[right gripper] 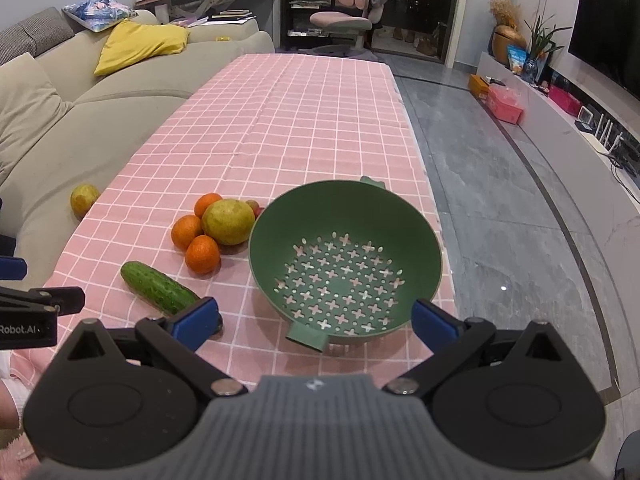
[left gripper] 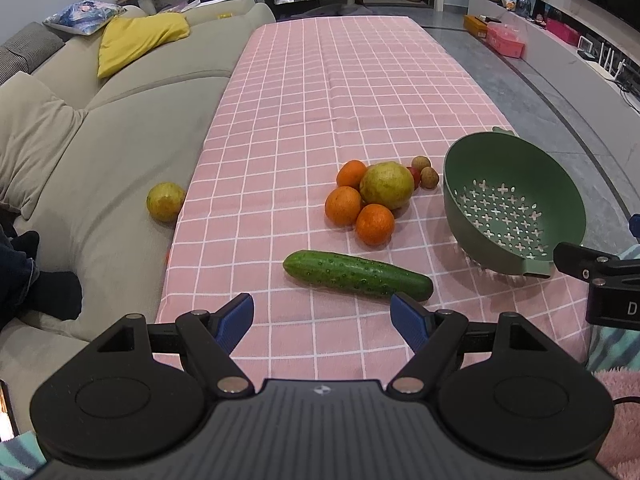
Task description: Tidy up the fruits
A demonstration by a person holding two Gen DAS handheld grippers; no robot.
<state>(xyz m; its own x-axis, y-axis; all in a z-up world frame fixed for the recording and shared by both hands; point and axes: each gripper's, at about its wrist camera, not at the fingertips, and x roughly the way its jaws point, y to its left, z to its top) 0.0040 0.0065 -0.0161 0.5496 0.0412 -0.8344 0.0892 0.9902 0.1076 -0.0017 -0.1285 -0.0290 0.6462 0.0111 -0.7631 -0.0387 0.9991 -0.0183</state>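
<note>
An empty green colander [left gripper: 514, 200] [right gripper: 346, 260] stands tilted on the pink checked tablecloth [left gripper: 320, 100] [right gripper: 288, 120]. Left of it is a heap of three oranges [left gripper: 344, 205] [right gripper: 202, 254], a big yellow-green fruit [left gripper: 387, 185] [right gripper: 227, 221] and small brown and red fruits [left gripper: 429, 177]. A cucumber [left gripper: 358, 275] [right gripper: 158, 288] lies in front of the heap. Another yellow-green fruit [left gripper: 165, 201] [right gripper: 83, 199] rests on the sofa. My left gripper [left gripper: 322, 316] is open, just short of the cucumber. My right gripper [right gripper: 314, 316] is open before the colander's near handle.
A beige sofa [left gripper: 100, 140] [right gripper: 60, 128] with a yellow cushion [left gripper: 140, 40] runs along the table's left side. Grey floor [right gripper: 500, 200] and a low TV shelf [right gripper: 560, 120] lie to the right. A pink chair [right gripper: 348, 12] stands beyond the table's far end.
</note>
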